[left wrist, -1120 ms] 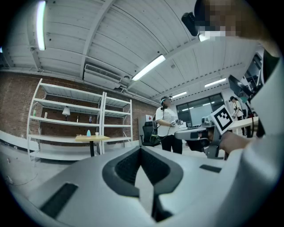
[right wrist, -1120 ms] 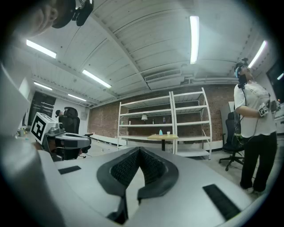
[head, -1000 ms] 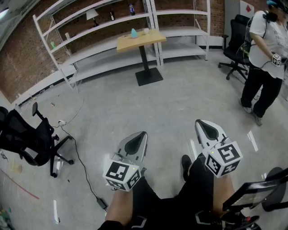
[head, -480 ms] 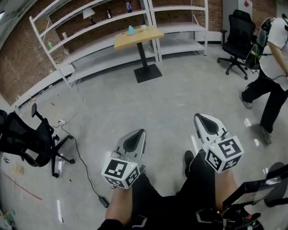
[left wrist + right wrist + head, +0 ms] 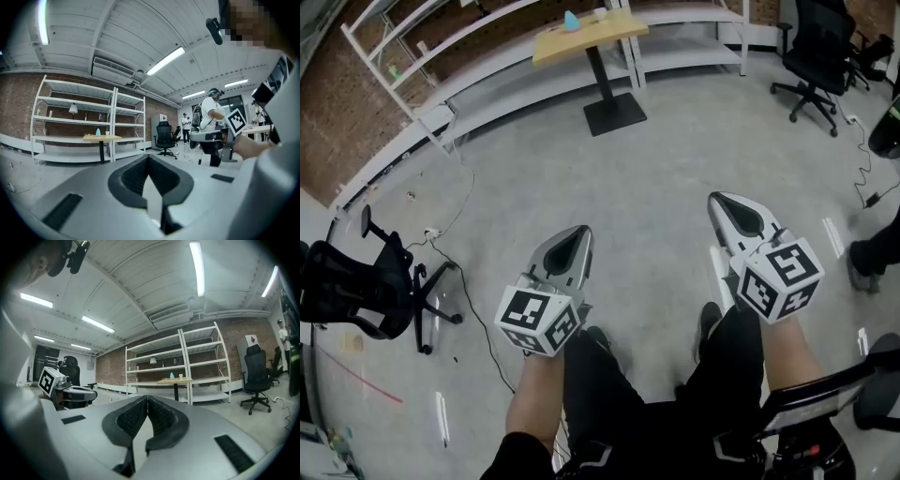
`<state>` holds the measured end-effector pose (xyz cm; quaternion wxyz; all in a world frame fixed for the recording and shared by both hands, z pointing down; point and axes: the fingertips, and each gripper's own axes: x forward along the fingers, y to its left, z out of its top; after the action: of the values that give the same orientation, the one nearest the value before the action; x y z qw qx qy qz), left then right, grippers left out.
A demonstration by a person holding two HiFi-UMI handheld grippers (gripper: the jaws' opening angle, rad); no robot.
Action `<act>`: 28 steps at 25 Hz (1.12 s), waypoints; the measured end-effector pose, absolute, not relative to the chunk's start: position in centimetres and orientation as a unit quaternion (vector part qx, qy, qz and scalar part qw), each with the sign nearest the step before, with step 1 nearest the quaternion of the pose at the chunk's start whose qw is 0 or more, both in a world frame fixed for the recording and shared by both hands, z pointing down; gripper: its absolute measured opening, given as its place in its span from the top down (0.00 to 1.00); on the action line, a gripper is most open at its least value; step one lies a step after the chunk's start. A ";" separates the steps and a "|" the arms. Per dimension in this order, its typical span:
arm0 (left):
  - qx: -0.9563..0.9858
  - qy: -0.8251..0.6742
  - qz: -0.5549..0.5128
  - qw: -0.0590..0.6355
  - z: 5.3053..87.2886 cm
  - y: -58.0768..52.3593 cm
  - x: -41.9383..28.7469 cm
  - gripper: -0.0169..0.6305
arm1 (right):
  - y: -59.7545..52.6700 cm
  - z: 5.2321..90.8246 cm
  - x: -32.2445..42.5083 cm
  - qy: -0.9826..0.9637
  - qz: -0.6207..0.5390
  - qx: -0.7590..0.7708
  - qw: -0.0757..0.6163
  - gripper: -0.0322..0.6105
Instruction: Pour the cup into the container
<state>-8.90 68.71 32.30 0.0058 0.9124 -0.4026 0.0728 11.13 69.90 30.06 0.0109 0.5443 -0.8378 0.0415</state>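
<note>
The left gripper [image 5: 575, 236] and right gripper [image 5: 724, 201] have their fingers pressed together, empty. Far off, a white cup [image 5: 601, 13] and a teal container [image 5: 571, 20] stand on the tabletop [image 5: 591, 36]; their contents are too small to tell.

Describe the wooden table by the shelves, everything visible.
The table has a light wood rectangular top on one dark post with a flat dark square base on the grey concrete floor. It stands upright before the white shelving, across the room. On top sit a small pale blue object and a white cup.
</note>
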 end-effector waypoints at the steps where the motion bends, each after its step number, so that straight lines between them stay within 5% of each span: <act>1: 0.913 -0.402 0.070 0.008 32.3 67.9 -8.9 0.98 | 69.1 30.2 10.8 -0.839 0.046 0.543 0.009 0.95; 28: 0.915 -0.401 0.040 0.006 29.9 42.7 -4.3 0.98 | 42.8 27.1 13.7 -0.845 0.020 0.534 0.013 0.95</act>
<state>-4.30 42.68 29.95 0.0060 0.9154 -0.4006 0.0396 13.72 42.80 27.15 0.0133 0.5344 -0.8449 0.0197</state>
